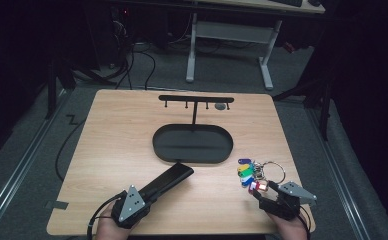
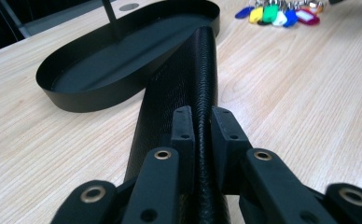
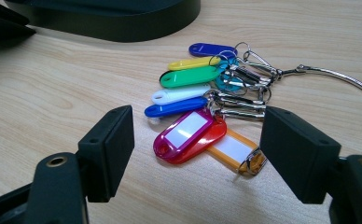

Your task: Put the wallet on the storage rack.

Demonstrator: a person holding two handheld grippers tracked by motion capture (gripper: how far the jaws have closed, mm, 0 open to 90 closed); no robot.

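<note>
My left tool (image 2: 201, 128) squeezes a long black case (image 2: 188, 79) (its far end touches the black tray (image 2: 76, 95)). My right tool (image 3: 195, 154) is wide open around colourful key tags (image 3: 191, 93) on the bench (image 1: 117, 135).

Case (image 1: 168, 181) front-left of tray (image 1: 192, 145); key tags (image 1: 248, 173) front-right; hook stand (image 1: 195, 100) in tray

Glossy plastic key tags (image 3: 188, 135), pebbled black case (image 2: 188, 79), matt wood-grain table (image 1: 122, 145).
</note>
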